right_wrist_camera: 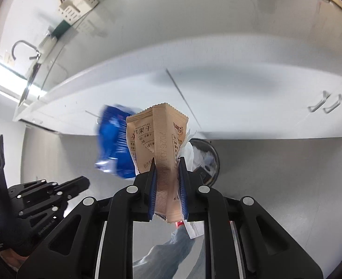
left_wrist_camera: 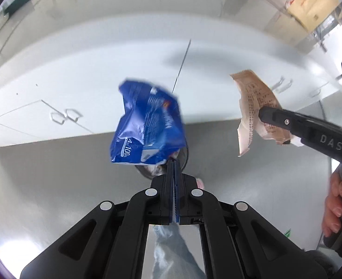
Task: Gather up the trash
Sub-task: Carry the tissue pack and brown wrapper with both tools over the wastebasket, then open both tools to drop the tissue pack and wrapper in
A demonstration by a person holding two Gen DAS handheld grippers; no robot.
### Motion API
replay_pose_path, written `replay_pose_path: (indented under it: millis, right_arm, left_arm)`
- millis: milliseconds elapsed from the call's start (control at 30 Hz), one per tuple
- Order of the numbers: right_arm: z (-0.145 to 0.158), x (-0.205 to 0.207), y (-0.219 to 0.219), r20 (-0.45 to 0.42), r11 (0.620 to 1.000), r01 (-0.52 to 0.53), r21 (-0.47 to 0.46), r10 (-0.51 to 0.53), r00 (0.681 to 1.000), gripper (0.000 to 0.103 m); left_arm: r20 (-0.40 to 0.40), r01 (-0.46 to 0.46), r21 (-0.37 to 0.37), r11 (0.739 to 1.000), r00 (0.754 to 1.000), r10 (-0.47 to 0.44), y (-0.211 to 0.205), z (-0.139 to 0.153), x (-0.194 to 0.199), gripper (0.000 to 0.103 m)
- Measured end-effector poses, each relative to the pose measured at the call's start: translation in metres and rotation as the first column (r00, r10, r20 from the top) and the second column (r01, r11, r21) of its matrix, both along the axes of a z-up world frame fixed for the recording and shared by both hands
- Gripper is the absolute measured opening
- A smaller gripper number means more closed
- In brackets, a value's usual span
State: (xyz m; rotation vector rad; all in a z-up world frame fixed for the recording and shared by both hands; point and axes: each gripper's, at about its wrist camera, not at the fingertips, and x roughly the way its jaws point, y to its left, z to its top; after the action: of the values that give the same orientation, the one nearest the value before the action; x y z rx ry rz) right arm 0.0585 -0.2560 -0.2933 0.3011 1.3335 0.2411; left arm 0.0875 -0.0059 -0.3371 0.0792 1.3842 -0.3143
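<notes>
Trash in both grippers, held in the air above a grey floor, in front of white base cabinets. Blue wrapper: crumpled, glossy, white print, "100" legible near its lower edge; its bottom corner is pinched in the left gripper, jaws pressed fully together on it, the rest of the bag standing up and leaning left of the fingertips. Tan snack packet: serrated top edge, a ribbed centre seam, printed characters and a stamped date; it stands upright between the blue pads of the right gripper, which clamp it with only a narrow gap, and its lower end hangs out below the pads. White crumpled paper shows just right of the packet against the right pad; whether it is gripped too, cannot tell. In the left wrist view the same packet appears at right, held by the right gripper's black finger, with a person's hand on the handle at the right edge. In the right wrist view the blue wrapper sits just behind and left of the packet, and the left gripper's body is at lower left. Waste bin: round, dark rim, on the floor close to the cabinet base, white litter inside, just beyond both grippers' tips. Cabinet handles at right; a faucet on the worktop's far left end.
</notes>
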Motion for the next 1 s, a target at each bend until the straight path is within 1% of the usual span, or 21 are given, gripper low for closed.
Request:
replay_pose_path:
  millis: [67, 133, 200, 267, 333, 367, 467, 533, 567, 667, 700, 767, 800, 833, 867, 900, 933, 967, 1000]
  right_arm:
    - [-0.029, -0.005, 0.005, -0.037, 1.000, -0.013, 0.008, 0.013, 0.999, 0.018]
    - [-0.059, -0.009, 0.011, -0.065, 0.999, -0.035, 0.005, 0.035, 0.997, 0.018]
    - [-0.102, -0.013, 0.018, -0.100, 0.998, -0.055, 0.006, 0.055, 0.993, 0.018]
    - [-0.142, -0.013, 0.023, -0.129, 0.998, -0.061, 0.010, 0.061, 0.990, 0.018]
    - [-0.187, -0.011, 0.030, -0.154, 0.997, -0.071, 0.012, 0.072, 0.985, 0.018]
    - [-0.204, -0.009, 0.032, -0.160, 0.997, -0.079, 0.008, 0.079, 0.984, 0.018]
    - [-0.266, -0.001, 0.039, -0.179, 0.994, -0.105, -0.004, 0.102, 0.979, 0.018]
    - [-0.307, 0.006, 0.044, -0.189, 0.992, -0.125, -0.016, 0.120, 0.975, 0.018]
    - [-0.322, 0.009, 0.047, -0.192, 0.991, -0.132, -0.022, 0.126, 0.973, 0.018]
    - [-0.371, 0.016, 0.052, -0.209, 0.990, -0.140, -0.025, 0.131, 0.969, 0.018]
    - [-0.383, 0.019, 0.055, -0.213, 0.989, -0.142, -0.025, 0.134, 0.968, 0.018]
    - [-0.402, 0.022, 0.054, -0.215, 0.989, -0.148, -0.029, 0.139, 0.967, 0.021]
    - [-0.411, 0.024, 0.056, -0.216, 0.988, -0.150, -0.026, 0.141, 0.966, 0.029]
    - [-0.418, 0.024, 0.057, -0.217, 0.988, -0.152, -0.029, 0.142, 0.966, 0.033]
    - [-0.422, 0.024, 0.056, -0.217, 0.988, -0.154, -0.033, 0.143, 0.966, 0.033]
    - [-0.426, 0.025, 0.057, -0.220, 0.987, -0.158, -0.034, 0.147, 0.964, 0.036]
    - [-0.429, 0.023, 0.057, -0.224, 0.987, -0.160, -0.033, 0.149, 0.963, 0.042]
    - [-0.430, 0.023, 0.057, -0.226, 0.986, -0.162, -0.034, 0.150, 0.963, 0.045]
    - [-0.430, 0.022, 0.056, -0.223, 0.986, -0.162, -0.032, 0.151, 0.963, 0.049]
  left_arm:
    - [-0.023, 0.018, 0.032, 0.999, 1.000, -0.017, -0.006, -0.027, -0.005, 0.000]
    - [-0.035, 0.024, 0.047, 0.999, 0.999, -0.023, -0.009, -0.053, -0.007, 0.000]
    - [-0.059, 0.020, 0.058, 0.998, 0.998, -0.017, -0.009, -0.085, -0.009, 0.000]
    - [-0.089, 0.005, 0.067, 0.998, 0.996, 0.001, -0.006, -0.128, -0.006, 0.000]
    - [-0.113, -0.007, 0.082, 0.997, 0.993, 0.017, 0.000, -0.170, -0.005, 0.000]
    - [-0.123, -0.013, 0.090, 0.996, 0.992, 0.024, 0.000, -0.187, -0.005, 0.000]
    - [-0.172, -0.038, 0.115, 0.993, 0.983, 0.058, 0.009, -0.262, 0.004, 0.000]
    - [-0.187, -0.048, 0.125, 0.991, 0.980, 0.071, 0.013, -0.298, 0.007, 0.000]
    - [-0.197, -0.055, 0.124, 0.991, 0.977, 0.079, 0.014, -0.321, 0.011, 0.000]
    - [-0.226, -0.069, 0.126, 0.990, 0.969, 0.097, 0.016, -0.369, 0.018, 0.000]
    - [-0.238, -0.074, 0.126, 0.989, 0.966, 0.103, 0.014, -0.383, 0.018, 0.000]
    - [-0.254, -0.080, 0.131, 0.988, 0.961, 0.111, 0.010, -0.404, 0.019, 0.000]
    - [-0.258, -0.080, 0.132, 0.988, 0.960, 0.112, 0.012, -0.412, 0.017, 0.001]
    - [-0.262, -0.079, 0.136, 0.988, 0.959, 0.113, 0.011, -0.419, 0.018, 0.007]
    - [-0.260, -0.077, 0.140, 0.987, 0.959, 0.112, 0.011, -0.423, 0.017, 0.015]
    - [-0.256, -0.077, 0.144, 0.987, 0.960, 0.112, 0.009, -0.425, 0.018, 0.020]
    - [-0.254, -0.076, 0.147, 0.986, 0.961, 0.112, 0.008, -0.426, 0.019, 0.032]
    - [-0.251, -0.077, 0.151, 0.986, 0.961, 0.113, 0.008, -0.425, 0.019, 0.041]
    - [-0.246, -0.078, 0.156, 0.985, 0.962, 0.116, 0.008, -0.423, 0.020, 0.044]
